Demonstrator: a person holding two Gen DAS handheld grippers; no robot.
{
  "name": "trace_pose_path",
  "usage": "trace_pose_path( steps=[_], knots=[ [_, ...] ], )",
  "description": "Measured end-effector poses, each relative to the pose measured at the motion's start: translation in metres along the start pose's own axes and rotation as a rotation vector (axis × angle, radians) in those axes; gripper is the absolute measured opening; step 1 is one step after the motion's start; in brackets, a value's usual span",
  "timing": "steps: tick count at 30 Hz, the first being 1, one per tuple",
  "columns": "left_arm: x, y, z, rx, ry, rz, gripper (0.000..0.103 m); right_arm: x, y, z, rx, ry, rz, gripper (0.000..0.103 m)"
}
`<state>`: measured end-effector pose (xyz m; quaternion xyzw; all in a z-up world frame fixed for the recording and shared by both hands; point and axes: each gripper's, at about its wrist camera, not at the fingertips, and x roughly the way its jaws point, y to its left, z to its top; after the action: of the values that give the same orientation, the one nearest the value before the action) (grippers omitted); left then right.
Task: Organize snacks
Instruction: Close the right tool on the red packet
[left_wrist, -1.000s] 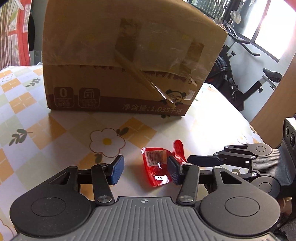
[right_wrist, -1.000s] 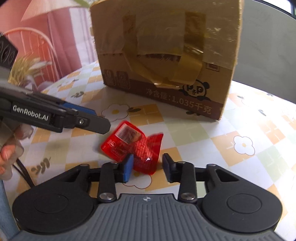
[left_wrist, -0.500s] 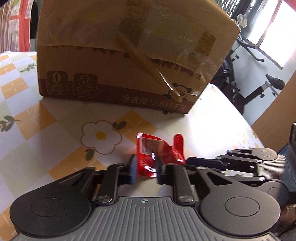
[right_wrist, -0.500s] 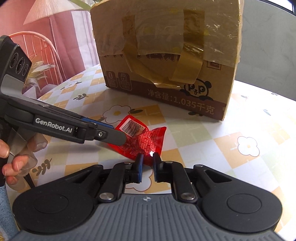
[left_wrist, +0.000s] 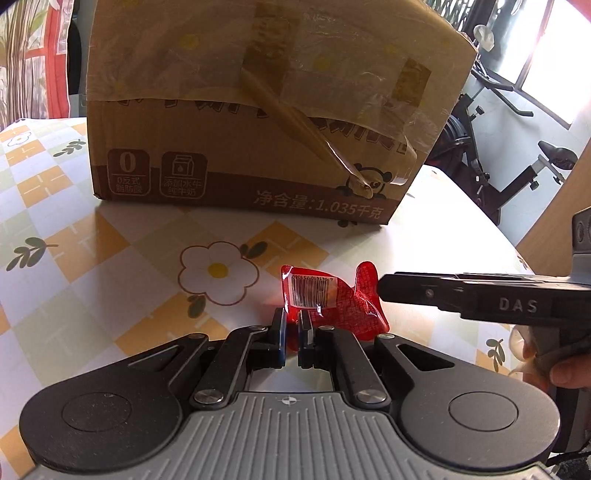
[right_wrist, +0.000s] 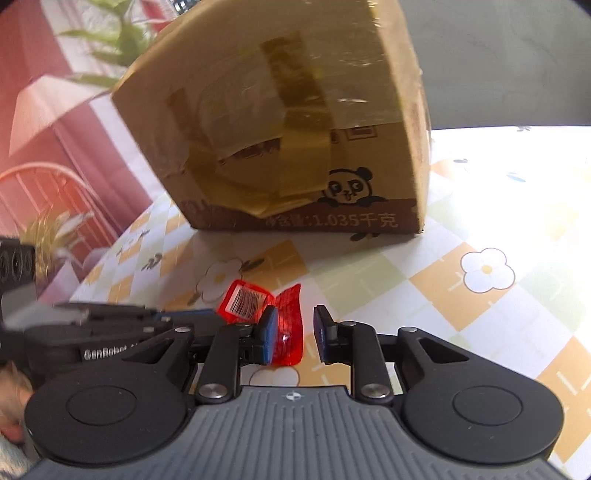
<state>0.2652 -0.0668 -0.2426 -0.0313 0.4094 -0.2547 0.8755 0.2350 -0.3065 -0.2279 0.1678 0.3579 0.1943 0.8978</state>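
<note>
— Left wrist view first: what did you make out from where you stood?

— One red snack packet (left_wrist: 332, 306), glossy crinkled plastic with a white barcode label, lay on the table (left_wrist: 74, 258). The left gripper (left_wrist: 291, 325) had clamped down on its near edge, blue pads pressed against the film.

— And the other one?

— The right gripper (right_wrist: 295, 332) came in from the side. In the right wrist view its jaws had just been opening; the packet's (right_wrist: 284, 325) flared end sat between them, against the left pad, with a clear gap before the right pad (right_wrist: 322, 332). So it stood loose about the wrapper, not pinching it.

— What was the table like?

— Smooth, shiny oilcloth, checked in orange, pale green and white, with printed daisies and leaf sprigs.

— Anything else on it?

— One cardboard box (left_wrist: 258, 110), brown and boxy, standing behind the packet and well apart from it. Wrinkled clear tape and strips of tan tape crossed its front, and a panda was printed near the bottom corner.

— So the count?

— One packet, one box, two grippers, both black with ribbed grey bodies. Fingers of a hand (left_wrist: 569, 373) showed at the right gripper's handle.
</note>
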Motion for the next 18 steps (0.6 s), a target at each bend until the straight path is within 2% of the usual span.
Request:
trace_pose_path(
  steps=[3,8,12,14,18],
  knots=[
    [-0.001,0.000,-0.001,-0.008,-0.003,0.000,0.007,0.008,-0.008,0.001,0.062,0.005,0.002,0.025],
    [-0.001,0.000,-0.004,-0.018,-0.008,-0.007,0.007,0.013,-0.024,0.000,0.205,-0.009,0.074,0.026],
    [-0.002,-0.001,-0.005,-0.020,-0.011,-0.003,0.007,0.016,-0.013,0.003,0.145,0.012,0.063,0.023],
    [-0.004,-0.002,-0.006,-0.022,-0.015,0.001,0.006,0.015,-0.007,0.004,0.116,0.015,0.036,0.012],
    [-0.013,-0.002,-0.004,-0.023,-0.042,-0.008,0.006,0.005,-0.001,0.004,0.090,-0.015,0.035,0.007]
  ],
)
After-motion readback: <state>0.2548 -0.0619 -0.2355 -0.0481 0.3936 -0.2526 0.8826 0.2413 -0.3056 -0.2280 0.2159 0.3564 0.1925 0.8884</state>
